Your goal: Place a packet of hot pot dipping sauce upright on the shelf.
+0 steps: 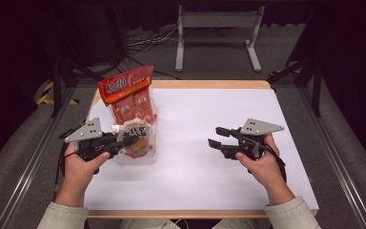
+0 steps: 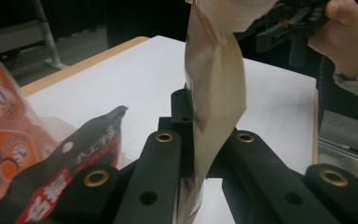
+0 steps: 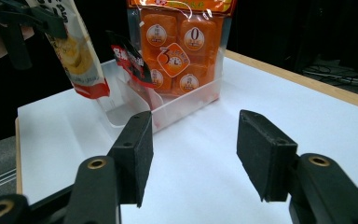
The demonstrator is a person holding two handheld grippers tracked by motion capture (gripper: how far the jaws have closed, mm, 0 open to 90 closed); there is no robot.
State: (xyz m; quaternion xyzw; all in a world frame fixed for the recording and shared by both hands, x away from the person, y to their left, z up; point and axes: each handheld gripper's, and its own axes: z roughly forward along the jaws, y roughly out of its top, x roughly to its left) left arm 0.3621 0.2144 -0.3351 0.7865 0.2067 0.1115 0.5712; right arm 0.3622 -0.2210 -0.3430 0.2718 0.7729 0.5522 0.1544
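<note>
Clear bin: the clear plastic rectangular bin (image 1: 148,157) stands on the white table sheet (image 1: 209,181), toward the sheet's left edge; every place below is given from this bin.
Left gripper: the black two-jaw left gripper (image 1: 132,139) is held at the bin's near left corner, its jaws reaching in over the bin's rim.
Left jaws: closed tight on a thin beige snack pouch with a red bottom edge (image 2: 216,88); in the left gripper view the pouch stands up between the two pads, pinched near its lower end.
Beige pouch: held above the bin's near end, hanging clear of the bin in the right gripper view (image 3: 77,51).
Black packet: a black foil packet with red and white lettering (image 3: 129,58) leans inside the bin, just behind the held pouch.
Orange bag: a tall orange bag of individually wrapped orange pieces (image 1: 129,95) stands upright in the bin's far end.
Right gripper: the black two-jaw right gripper (image 1: 218,136) is well to the right of the bin, above bare sheet, pointing toward the bin.
Right jaws: parted about halfway, nothing between the foam pads (image 3: 133,156).
</note>
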